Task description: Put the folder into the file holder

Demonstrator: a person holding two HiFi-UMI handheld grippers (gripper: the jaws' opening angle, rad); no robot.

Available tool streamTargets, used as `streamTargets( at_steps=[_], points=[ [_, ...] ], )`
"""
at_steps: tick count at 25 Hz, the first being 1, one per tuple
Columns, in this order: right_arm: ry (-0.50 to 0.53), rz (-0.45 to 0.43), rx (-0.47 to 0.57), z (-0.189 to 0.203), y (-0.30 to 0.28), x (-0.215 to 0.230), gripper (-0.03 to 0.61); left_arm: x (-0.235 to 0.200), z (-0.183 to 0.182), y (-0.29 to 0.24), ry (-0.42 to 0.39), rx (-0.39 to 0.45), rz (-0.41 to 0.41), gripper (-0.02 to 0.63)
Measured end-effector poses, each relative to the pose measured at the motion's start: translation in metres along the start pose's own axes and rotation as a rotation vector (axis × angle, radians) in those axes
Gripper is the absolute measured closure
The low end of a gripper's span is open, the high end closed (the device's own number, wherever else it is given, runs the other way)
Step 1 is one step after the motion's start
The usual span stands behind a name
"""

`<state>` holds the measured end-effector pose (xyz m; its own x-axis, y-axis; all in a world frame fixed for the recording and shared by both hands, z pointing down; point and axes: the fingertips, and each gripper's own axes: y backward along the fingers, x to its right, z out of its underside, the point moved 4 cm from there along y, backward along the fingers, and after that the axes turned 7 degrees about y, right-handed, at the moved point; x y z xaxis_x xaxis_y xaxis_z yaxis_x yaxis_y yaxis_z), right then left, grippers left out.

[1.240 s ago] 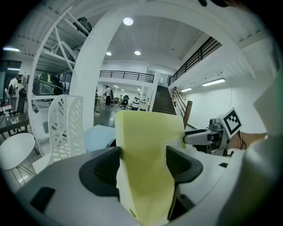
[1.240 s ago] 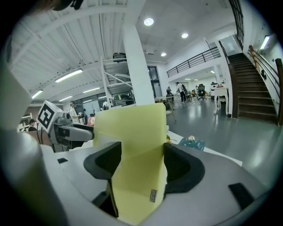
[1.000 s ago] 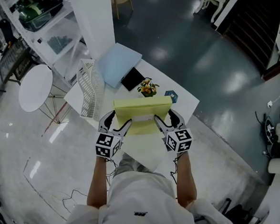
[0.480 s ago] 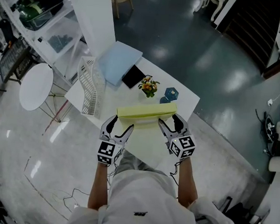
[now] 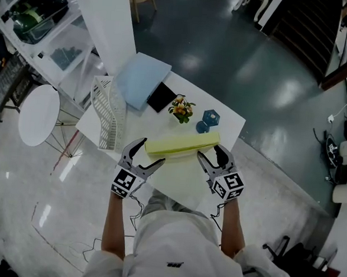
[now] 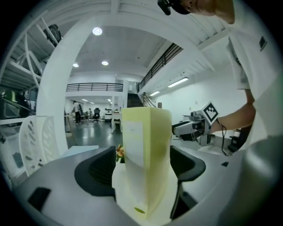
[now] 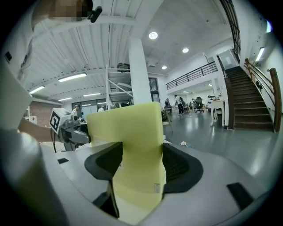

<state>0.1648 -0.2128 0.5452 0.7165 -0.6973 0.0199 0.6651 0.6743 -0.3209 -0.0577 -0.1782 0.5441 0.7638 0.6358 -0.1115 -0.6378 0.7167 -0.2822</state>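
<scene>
1. The yellow folder (image 5: pixel 182 143) is held on edge over the near half of the white table (image 5: pixel 229 122). Its long top edge runs from one gripper to the other. Whether its lower edge touches the tabletop cannot be told.
2. The left gripper (image 5: pixel 152 151) is at the folder's left end. In the left gripper view the folder's end stands between the jaws. A gap is open beside one pad, and the flowers show through it. The other pad lies just beside the folder's face. The jaws are spread and have just been opening.
3. The right gripper (image 5: pixel 209 151) is at the folder's right end. In the right gripper view both pads lie against the folder's faces, pinching it. These jaws have just been closing on it.
4. A white label (image 6: pixel 132 143) is on the narrow end of the folder that faces the left gripper.
5. The white file holder (image 5: pixel 109 114) stands upright at the table's left edge. It is beyond and to the left of the left gripper and apart from the folder. Its perforated walls curve.
6. A pale blue flat item (image 5: pixel 141 79) lies at the table's far corner, just beside the file holder. A flat black object (image 5: pixel 162 97) touches its right edge.
7. A small pot of flowers (image 5: pixel 182 109) and a small blue object (image 5: pixel 209 116) stand beyond the folder, near the table's middle.
8. The person's forearms reach forward from a white shirt (image 5: pixel 174 253) at the lower edge of the head view.
</scene>
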Motion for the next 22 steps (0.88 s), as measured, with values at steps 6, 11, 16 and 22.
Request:
streamTargets(
  at_steps=[6,11,16,22],
  points=[
    [-0.007,0.013,-0.01,0.0,-0.006,0.0,0.299,-0.004,-0.008,-0.022,-0.074,-0.05,0.314,0.233],
    [-0.025,0.049,-0.008,0.002,-0.009,0.003,0.305,-0.002,-0.007,-0.036,-0.131,-0.067,0.49,0.387],
    [-0.038,0.06,-0.011,0.003,-0.012,0.008,0.302,0.005,-0.007,-0.035,-0.136,-0.074,0.484,0.456],
    [-0.005,0.066,0.003,-0.004,-0.01,0.0,0.317,0.014,-0.011,-0.016,-0.083,-0.047,0.38,0.459]
  ],
)
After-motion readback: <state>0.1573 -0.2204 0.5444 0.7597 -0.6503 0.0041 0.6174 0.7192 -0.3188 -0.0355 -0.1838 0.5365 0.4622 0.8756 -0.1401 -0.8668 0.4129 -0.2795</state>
